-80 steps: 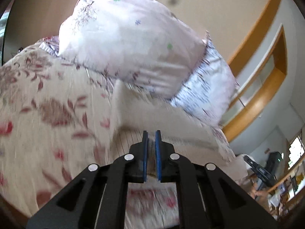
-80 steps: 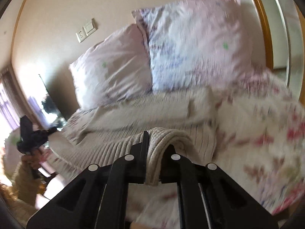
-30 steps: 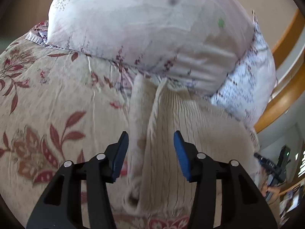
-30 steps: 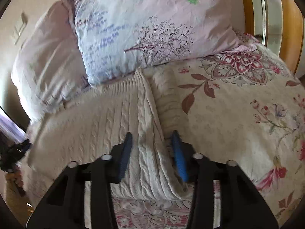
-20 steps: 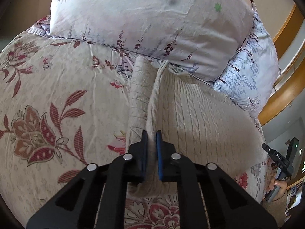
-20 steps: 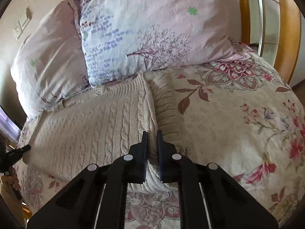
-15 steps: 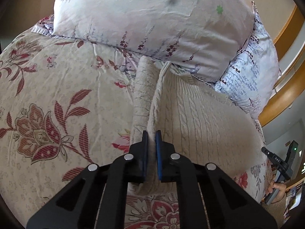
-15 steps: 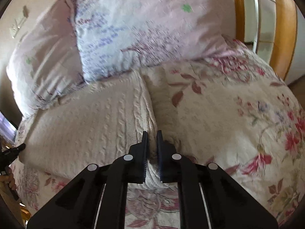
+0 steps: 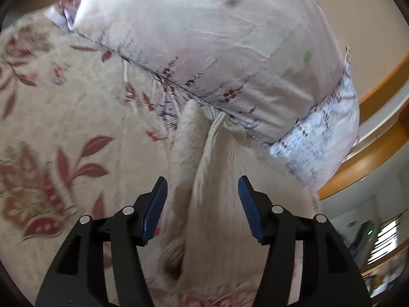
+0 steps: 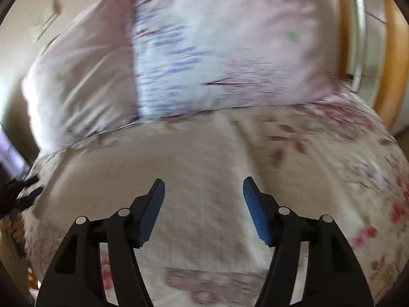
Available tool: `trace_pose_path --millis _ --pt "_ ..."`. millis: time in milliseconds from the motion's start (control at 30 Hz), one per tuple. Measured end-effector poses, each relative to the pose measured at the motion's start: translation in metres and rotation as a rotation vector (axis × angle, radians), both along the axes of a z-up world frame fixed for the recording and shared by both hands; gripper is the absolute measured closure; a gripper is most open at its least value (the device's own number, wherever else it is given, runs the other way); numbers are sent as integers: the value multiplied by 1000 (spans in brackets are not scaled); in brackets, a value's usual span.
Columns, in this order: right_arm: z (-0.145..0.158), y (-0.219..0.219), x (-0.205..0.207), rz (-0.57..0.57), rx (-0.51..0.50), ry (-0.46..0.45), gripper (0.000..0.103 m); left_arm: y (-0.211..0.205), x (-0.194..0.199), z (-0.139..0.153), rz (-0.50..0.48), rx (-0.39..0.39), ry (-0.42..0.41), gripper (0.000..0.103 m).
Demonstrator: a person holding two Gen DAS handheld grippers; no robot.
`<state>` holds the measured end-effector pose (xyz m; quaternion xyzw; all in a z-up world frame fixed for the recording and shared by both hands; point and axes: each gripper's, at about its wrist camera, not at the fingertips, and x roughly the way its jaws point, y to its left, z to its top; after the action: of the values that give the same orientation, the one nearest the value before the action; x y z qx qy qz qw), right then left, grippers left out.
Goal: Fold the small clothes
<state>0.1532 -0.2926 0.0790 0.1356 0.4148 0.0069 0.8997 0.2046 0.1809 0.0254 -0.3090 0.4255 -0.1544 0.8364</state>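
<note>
A cream cable-knit sweater [image 9: 217, 204] lies folded on the flowered bedspread [image 9: 76, 133], its far end against the pillows. My left gripper [image 9: 202, 189] hovers over the sweater's left folded edge, its jaws opening with knit beneath them but no pad pressing on it. In the right wrist view the same sweater [image 10: 179, 168] spreads out blurred below my right gripper [image 10: 203, 192], whose jaws are also opening and hold nothing.
Two pale printed pillows [image 9: 204, 38] [image 10: 225, 46] lean at the head of the bed. A wooden frame [image 9: 370, 158] runs at the right, also seen as the wooden frame [image 10: 393, 51]. A wall switch plate [image 10: 44, 24] sits upper left.
Both grippers were shut on the sweater's edges half a second ago and have since spread apart, letting the knit go. The right wrist view has shifted and blurred.
</note>
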Motion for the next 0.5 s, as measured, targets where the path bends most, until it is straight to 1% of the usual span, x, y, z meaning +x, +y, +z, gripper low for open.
trace_pose_path --millis 67,133,167,267,333,400,500 --pt "-6 15 9 54 43 17 38 -4 13 -4 -9 -20 21 46" --pt "-14 28 19 92 75 42 38 -9 24 -7 -13 -6 39 46" --pt "-18 31 22 102 75 50 38 -10 27 -8 -12 -2 43 45" --pt "-23 42 26 125 71 66 38 -13 36 -14 -10 18 61 45" --pt "-24 44 25 130 68 67 38 -14 40 -21 -14 5 83 45" --pt "-23 43 27 130 74 66 38 -15 40 -23 -12 -4 68 46" --pt "-24 39 29 129 90 66 38 -18 41 -23 -7 3 70 48"
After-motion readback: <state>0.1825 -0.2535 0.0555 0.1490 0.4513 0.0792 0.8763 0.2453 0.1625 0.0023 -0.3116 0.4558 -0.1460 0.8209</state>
